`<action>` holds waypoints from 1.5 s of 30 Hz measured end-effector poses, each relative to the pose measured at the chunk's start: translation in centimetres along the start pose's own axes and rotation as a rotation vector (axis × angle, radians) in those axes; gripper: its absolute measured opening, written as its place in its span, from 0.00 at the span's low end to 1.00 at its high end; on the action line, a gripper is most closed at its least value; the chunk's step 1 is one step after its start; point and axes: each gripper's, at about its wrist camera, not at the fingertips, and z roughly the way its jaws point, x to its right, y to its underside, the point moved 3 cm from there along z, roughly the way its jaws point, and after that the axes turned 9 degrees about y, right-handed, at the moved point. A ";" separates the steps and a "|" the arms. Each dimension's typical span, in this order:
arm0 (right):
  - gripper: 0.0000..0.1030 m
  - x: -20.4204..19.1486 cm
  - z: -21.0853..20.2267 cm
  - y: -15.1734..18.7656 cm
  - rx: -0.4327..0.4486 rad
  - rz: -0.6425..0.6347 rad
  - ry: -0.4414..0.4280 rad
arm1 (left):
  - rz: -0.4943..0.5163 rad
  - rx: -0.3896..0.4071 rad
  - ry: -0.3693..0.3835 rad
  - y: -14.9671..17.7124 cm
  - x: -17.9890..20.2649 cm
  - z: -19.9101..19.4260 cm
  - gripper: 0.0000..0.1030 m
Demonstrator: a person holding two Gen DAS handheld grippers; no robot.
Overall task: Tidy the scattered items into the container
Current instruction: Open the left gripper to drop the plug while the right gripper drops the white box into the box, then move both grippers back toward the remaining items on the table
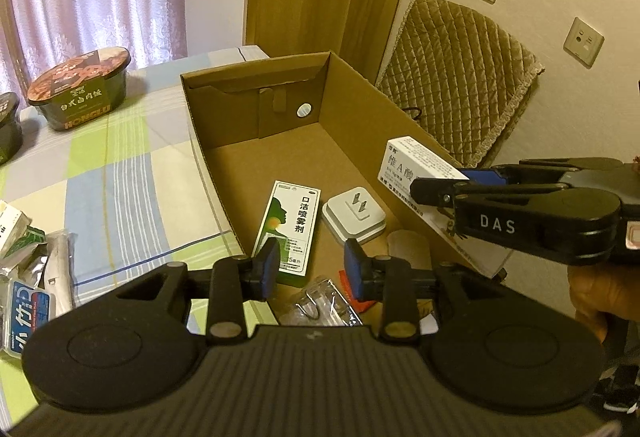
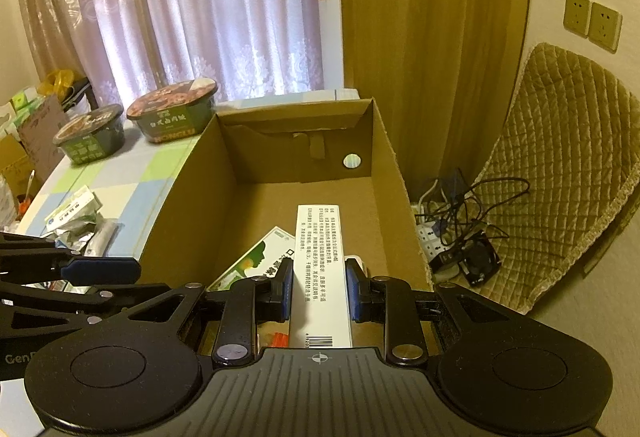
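Observation:
An open cardboard box (image 1: pixel 352 105) (image 2: pixel 296 109) stands on a checked tablecloth. On its floor lie a green-and-white spray carton (image 1: pixel 288 225) (image 2: pixel 256 261), a white plug adapter (image 1: pixel 354 217), a clear packet with a hook (image 1: pixel 320 307) and something red (image 1: pixel 350 295). My left gripper (image 1: pixel 310 269) hangs open over the box's near end, nothing between its fingers. My right gripper (image 2: pixel 320 289) (image 1: pixel 440 185) is shut on a long white medicine carton (image 2: pixel 320 261) (image 1: pixel 416 165), held above the box's right side. A hand (image 1: pixel 588 297) holds it.
Two instant-food bowls (image 2: pixel 172 115) (image 2: pixel 90 139) stand at the table's far left. Loose packets and small cartons (image 1: pixel 28 277) (image 2: pixel 76 217) lie left of the box. A quilted chair (image 2: pixel 560 165) and a power strip with cables (image 2: pixel 452 237) are at right.

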 end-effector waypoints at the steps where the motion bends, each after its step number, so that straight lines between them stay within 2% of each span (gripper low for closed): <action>1: 0.28 0.0 0.0 -0.1 0.009 -0.002 0.007 | -0.002 0.002 -0.001 0.0 0.0 0.0 0.31; 5: 0.29 -0.2 0.0 -0.1 0.028 -0.010 -0.010 | -0.015 0.008 -0.005 0.0 -0.3 -0.3 0.38; 18: 0.29 -0.2 -0.3 0.4 0.016 0.003 -0.013 | -0.035 0.008 -0.017 0.9 -1.1 -1.1 0.42; 27: 0.29 -0.9 -2.1 0.4 0.027 0.017 -0.016 | -0.063 0.028 -0.037 2.0 -2.2 -3.6 0.47; 33: 0.29 -2.0 -4.2 0.4 0.040 0.024 -0.032 | -0.106 0.040 -0.046 3.6 -3.1 -6.1 0.55; 35: 0.29 -2.5 -4.9 0.5 0.047 0.023 -0.030 | -0.118 0.045 -0.045 4.3 -3.3 -7.1 0.66; 36: 0.31 -2.9 -5.3 0.5 0.048 0.022 -0.034 | -0.125 0.049 -0.044 4.8 -3.4 -7.6 0.69; 37: 0.41 -3.1 -5.6 0.5 0.049 0.024 -0.037 | -0.133 0.053 -0.045 5.2 -3.6 -8.2 0.77; 38: 0.81 -3.4 -6.1 0.6 0.059 0.031 -0.037 | -0.140 0.057 -0.046 5.6 -3.8 -8.7 0.83; 39: 0.94 -3.6 -6.6 0.7 0.081 0.038 -0.034 | -0.146 0.059 -0.047 6.1 -4.0 -9.3 0.84; 45: 0.94 -6.1 -8.6 1.1 0.099 0.005 -0.064 | -0.184 0.066 -0.089 8.7 -5.8 -12.9 0.98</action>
